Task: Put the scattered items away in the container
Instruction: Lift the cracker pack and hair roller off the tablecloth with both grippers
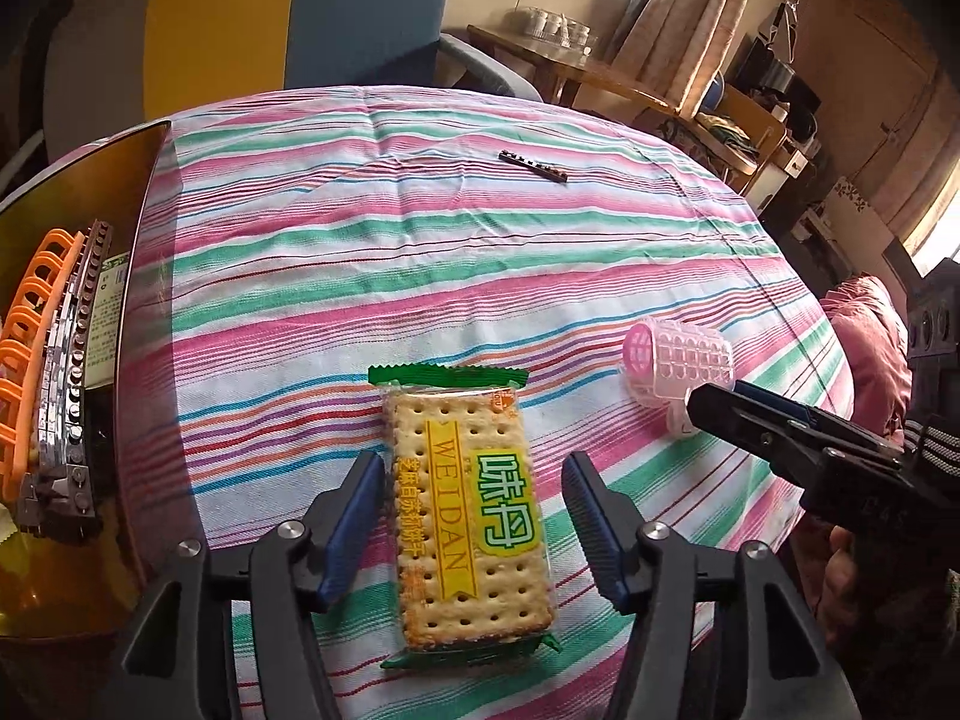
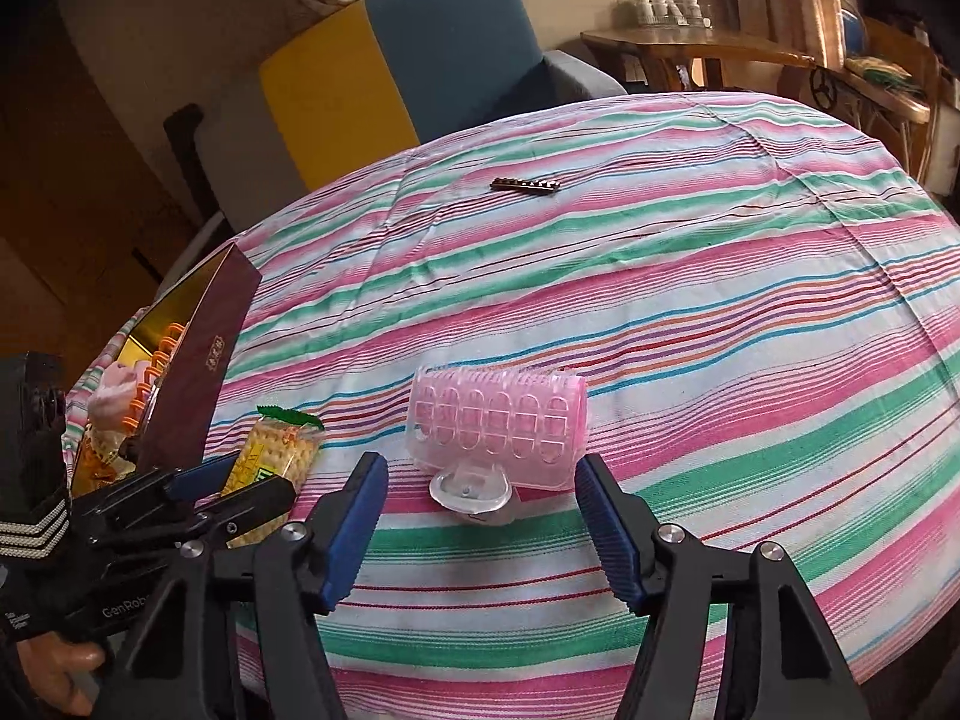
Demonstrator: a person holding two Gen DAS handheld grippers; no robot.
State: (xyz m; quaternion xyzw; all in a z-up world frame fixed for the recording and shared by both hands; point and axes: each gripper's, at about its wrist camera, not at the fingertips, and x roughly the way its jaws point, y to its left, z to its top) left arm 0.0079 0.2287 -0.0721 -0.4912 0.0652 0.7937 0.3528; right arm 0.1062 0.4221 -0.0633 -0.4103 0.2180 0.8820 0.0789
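Left gripper (image 1: 474, 531) spread wide, one blue ribbed pad on either side of the cracker packet (image 1: 471, 516), no contact visible! The packet lies flat on the striped cloth of the bench (image 1: 420, 228), clear wrapper with green crimped ends, pale square crackers dotted with holes showing through. A yellow band reads "WEIDAN", and a green patch carries two big white Chinese characters; the smaller script alongside is too fine to read. Over to the right gripper (image 2: 480, 519), also wide apart, hovering just short of the pink hair roller (image 2: 498, 432), a translucent ribbed cylinder lying on its side with a clear round tab touching the cloth. Farther back, well apart from both, sits a dark studded strip (image 1: 533, 166). At the left edge stands the box (image 2: 198, 360), dark maroon outside with a small gold emblem, gold inside, already holding an orange clip (image 1: 30, 348) and a grey studded brick bar (image 1: 72, 372). The left gripper's body shows "GenRob" in the right wrist view.
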